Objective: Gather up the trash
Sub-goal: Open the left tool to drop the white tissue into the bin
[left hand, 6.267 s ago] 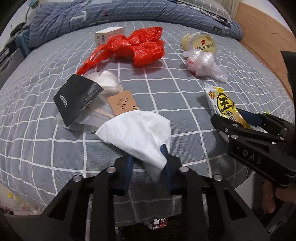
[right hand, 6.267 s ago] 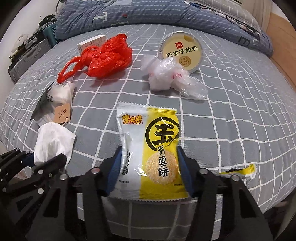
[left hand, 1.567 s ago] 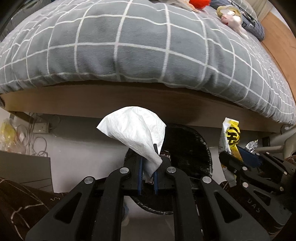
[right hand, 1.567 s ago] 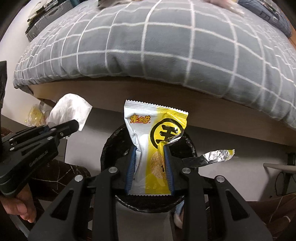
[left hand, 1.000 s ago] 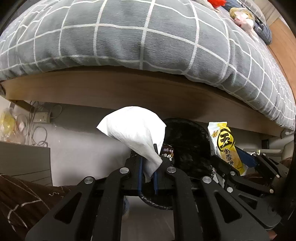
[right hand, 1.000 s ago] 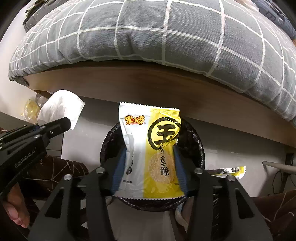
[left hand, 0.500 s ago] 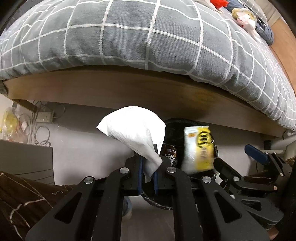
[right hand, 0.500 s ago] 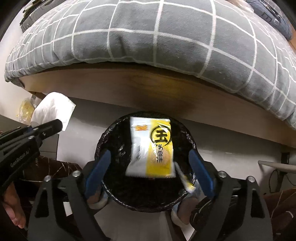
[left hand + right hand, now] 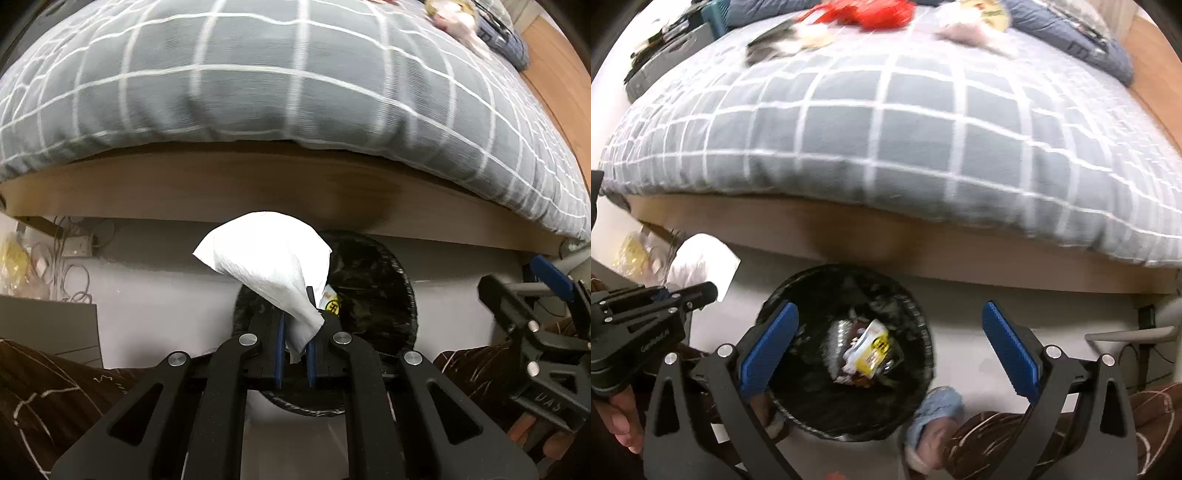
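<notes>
A bed (image 9: 886, 122) with a grey checked cover fills the upper part of both wrist views, its wooden side rail running across the middle, and more litter lies far back on the cover, among it a red bag (image 9: 871, 13), blurred. On the pale floor just in front of the rail stands a round bin (image 9: 912, 306) lined in black; in the right wrist view it sits directly below and between the blue pads of the right gripper (image 9: 890, 347), whose jaws have just been opening and now stand wide with nothing between them. A yellow wrapper (image 9: 871, 350) lies down inside the bin among other scraps. The left gripper (image 9: 295, 343) is clamped tight on a white tissue (image 9: 269, 258), which stands up from the jaws in a loose peak. From the left wrist view the bin (image 9: 373, 280) lies ahead and a little to the right of those jaws, with the tissue overlapping its near left rim; from the right wrist view the tissue (image 9: 701, 266) hangs left of the bin's rim, near but not over the mouth. The left hand is the one with something to drop, and judging by this it needs a short shift rightward over the opening before letting go
</notes>
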